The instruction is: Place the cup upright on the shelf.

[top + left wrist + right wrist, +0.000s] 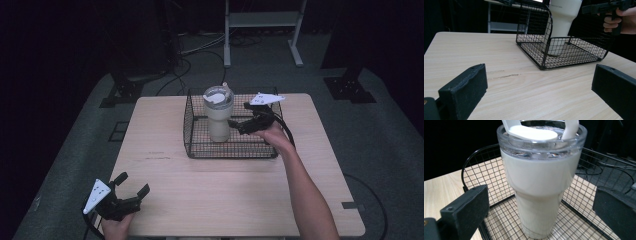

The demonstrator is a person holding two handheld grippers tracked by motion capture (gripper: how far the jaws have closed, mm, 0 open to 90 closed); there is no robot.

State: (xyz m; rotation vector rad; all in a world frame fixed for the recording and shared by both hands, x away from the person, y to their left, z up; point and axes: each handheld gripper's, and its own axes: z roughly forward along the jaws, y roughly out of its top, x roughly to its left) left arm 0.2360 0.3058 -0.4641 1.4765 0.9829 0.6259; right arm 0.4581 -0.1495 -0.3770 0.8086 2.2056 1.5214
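Right gripper (239, 125), jaws spread, faces the upright tumbler (218, 117) in the wire basket (230, 150) near the worktop's far edge, while the left gripper (131, 186) idles open at the near-left corner.

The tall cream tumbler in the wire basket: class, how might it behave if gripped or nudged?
The tumbler stands tall on a narrow base, so a high push could tip it. Its smooth, tapered wall may slip between the right gripper jaws. It looks rigid, not squashy.

Light wood bench (200, 185), with just a black wire basket (192, 131) sitting toward its far edge.
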